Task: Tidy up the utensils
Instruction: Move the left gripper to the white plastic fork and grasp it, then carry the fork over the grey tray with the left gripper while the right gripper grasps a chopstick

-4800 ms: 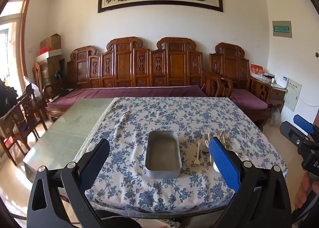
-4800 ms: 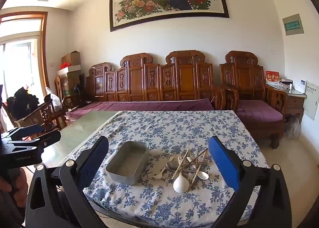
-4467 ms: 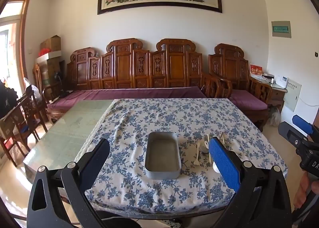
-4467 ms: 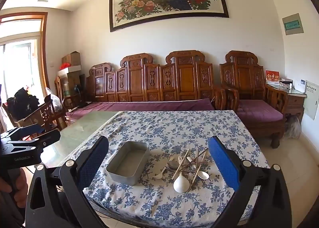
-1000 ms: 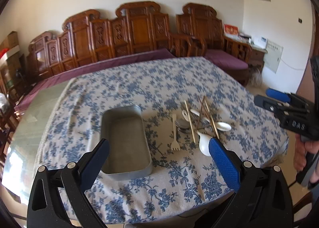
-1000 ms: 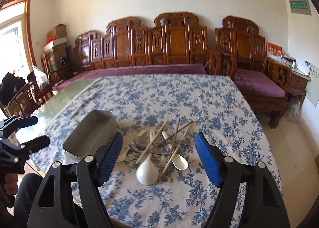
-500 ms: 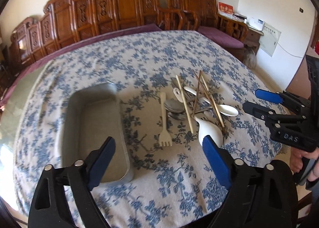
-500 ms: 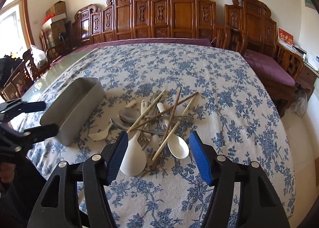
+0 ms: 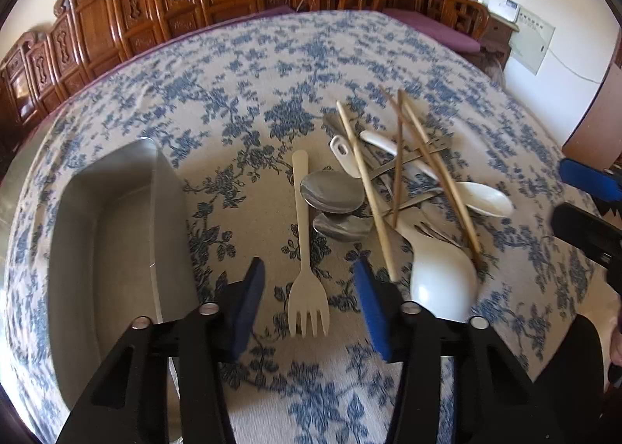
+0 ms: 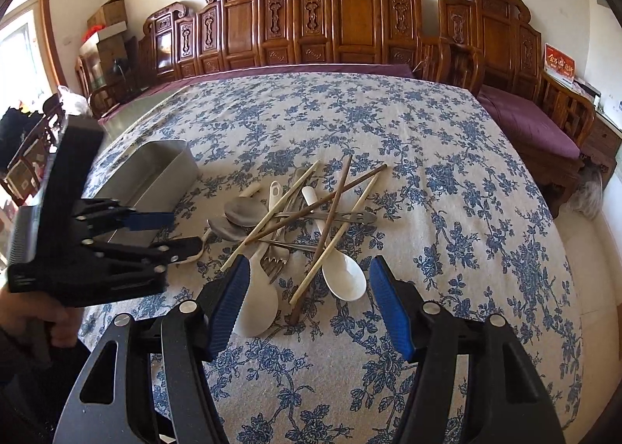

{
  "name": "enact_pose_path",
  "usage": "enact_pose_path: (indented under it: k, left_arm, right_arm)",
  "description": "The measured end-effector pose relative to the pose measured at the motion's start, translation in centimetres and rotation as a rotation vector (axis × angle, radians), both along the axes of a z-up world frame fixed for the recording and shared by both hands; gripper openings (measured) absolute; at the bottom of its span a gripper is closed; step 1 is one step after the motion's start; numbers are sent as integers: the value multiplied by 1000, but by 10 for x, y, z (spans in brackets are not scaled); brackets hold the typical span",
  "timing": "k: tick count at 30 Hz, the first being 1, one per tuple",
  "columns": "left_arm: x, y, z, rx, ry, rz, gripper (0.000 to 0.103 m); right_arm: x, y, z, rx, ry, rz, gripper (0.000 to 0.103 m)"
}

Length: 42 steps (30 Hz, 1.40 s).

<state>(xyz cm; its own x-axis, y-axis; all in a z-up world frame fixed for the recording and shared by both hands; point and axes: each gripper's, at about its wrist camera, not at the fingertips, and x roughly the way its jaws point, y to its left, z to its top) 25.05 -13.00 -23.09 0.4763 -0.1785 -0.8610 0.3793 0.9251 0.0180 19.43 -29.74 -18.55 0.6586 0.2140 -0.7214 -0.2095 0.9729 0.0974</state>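
Note:
A cream fork (image 9: 299,187) lies on the floral cloth, tines toward me. My left gripper (image 9: 308,267) straddles its tines; its jaws are closing, with a gap on both sides of the fork. To the right is a pile of chopsticks, metal spoons and white spoons (image 9: 388,187). An empty metal tray (image 9: 155,187) sits to the left. My right gripper (image 10: 307,269) hovers open over the near end of the pile (image 10: 303,226), where a white spoon (image 10: 346,277) lies. The right wrist view shows the left gripper (image 10: 175,232) beside the tray (image 10: 155,172).
The blue-flowered tablecloth (image 10: 427,156) covers the table, with bare cloth beyond and to the right of the pile. A carved wooden bench (image 10: 342,28) with purple cushions stands behind. A person's hand (image 10: 39,319) holds the left gripper's handle. The right gripper (image 9: 579,203) shows at the edge.
The left gripper has come down and forward to the fork, and its jaws have narrowed around it. The right gripper dropped toward the pile, then held still.

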Motion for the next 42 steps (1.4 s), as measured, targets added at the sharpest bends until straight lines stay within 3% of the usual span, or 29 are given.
enact_pose_path:
  k: [4, 10, 13, 20, 28, 33, 38, 42]
  left_arm:
    - [14, 0, -14, 30, 39, 28, 31]
    - [28, 1, -18, 4, 63, 47, 27]
    - [29, 4, -18, -11, 74, 47, 6]
    - [12, 11, -7, -28, 64, 20, 5]
    - [-13, 19, 17, -64, 17, 6, 5]
    - [-26, 26, 33, -91, -16, 4, 5]
    - [-38, 33, 46, -117, -39, -1, 5]
    - [-43, 38, 53, -126, -52, -4, 5]
  right_arm:
    - [1, -2, 0, 6, 3, -3, 66]
    - [3, -1, -5, 3, 12, 1, 66]
    - [4, -1, -9, 4, 21, 4, 66]
    - [7, 4, -14, 3, 33, 24, 66]
    - [29, 14, -27, 6, 63, 39, 44]
    - [46, 18, -46, 20, 132, 15, 34]
    - [55, 17, -62, 18, 198, -62, 31]
    - [58, 8, -67, 43, 230, -108, 16]
